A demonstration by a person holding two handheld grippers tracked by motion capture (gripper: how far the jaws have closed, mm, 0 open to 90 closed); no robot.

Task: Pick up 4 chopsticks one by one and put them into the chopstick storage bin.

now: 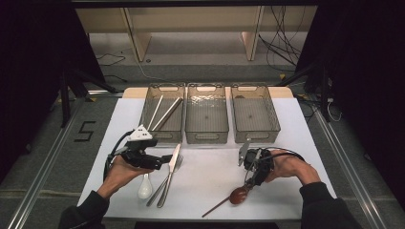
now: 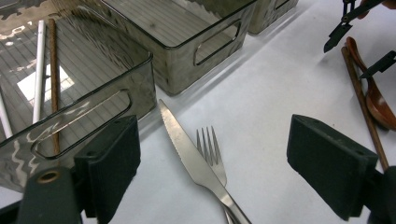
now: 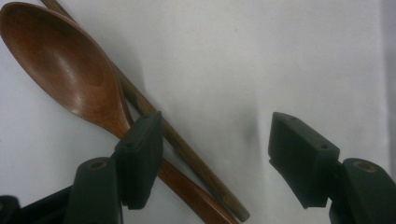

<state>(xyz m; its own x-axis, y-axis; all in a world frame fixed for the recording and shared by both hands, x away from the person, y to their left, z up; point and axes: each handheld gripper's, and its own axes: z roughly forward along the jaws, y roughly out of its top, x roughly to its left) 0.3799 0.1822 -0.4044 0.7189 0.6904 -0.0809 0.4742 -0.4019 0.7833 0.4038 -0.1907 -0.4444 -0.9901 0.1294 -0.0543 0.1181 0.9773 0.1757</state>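
Right gripper [image 3: 215,163] wide apart over wooden spoon [image 3: 65,65] and chopstick [image 3: 187,158]; left gripper [image 2: 210,168] apart too. Might grab both together.

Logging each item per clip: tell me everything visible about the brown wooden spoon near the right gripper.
The brown wooden spoon looks like glossy reddish-brown wood, with an oval, hollowed bowl facing up and a slim handle. It lies flat on the white table, near its front right edge. A brown wooden chopstick lies along it, touching or nearly so. The right gripper hovers above its handle with open jaws, one jaw over the neck; contact cannot be told.
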